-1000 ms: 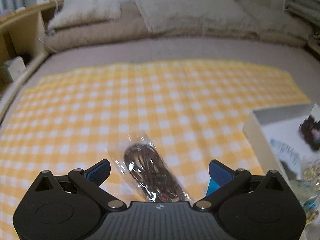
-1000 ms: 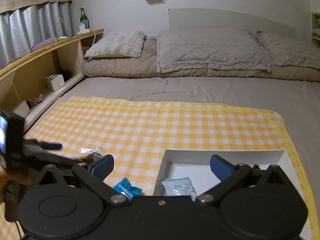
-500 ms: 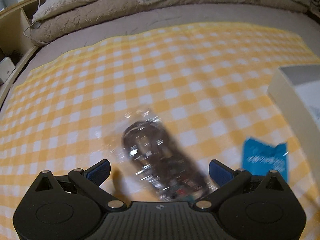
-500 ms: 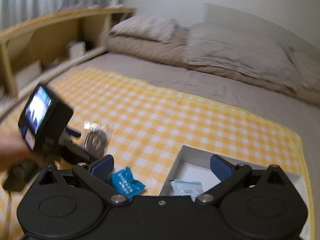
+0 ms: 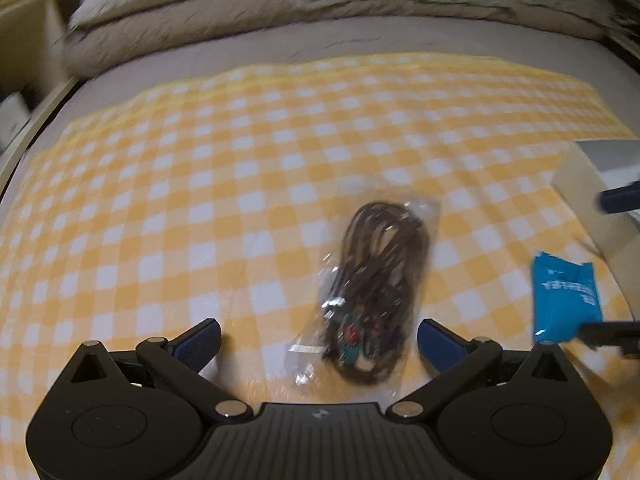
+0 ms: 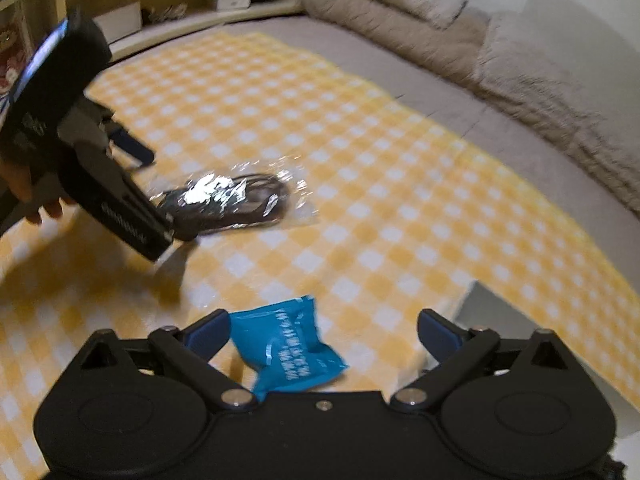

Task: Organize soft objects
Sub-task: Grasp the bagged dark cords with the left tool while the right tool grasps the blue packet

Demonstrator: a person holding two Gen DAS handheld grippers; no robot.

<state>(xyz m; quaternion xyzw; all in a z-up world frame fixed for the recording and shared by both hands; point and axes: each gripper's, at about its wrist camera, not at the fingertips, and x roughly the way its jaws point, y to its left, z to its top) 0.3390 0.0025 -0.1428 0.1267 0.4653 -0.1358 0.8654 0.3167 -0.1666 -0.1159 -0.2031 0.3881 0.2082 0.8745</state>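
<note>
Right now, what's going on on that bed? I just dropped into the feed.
A person is working with two handheld grippers over a yellow-and-white checked cloth. The left gripper is open, its fingers either side of a clear plastic bag of dark coiled cable, not yet closed on it. The right gripper is open too, low over a small blue foil packet. Both items lie flat on the cloth, beside a white open box.

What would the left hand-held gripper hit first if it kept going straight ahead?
Most likely the clear bag of dark cable, lying on the checked cloth between the open fingers of the left hand-held gripper. Depth is blurry.
</note>
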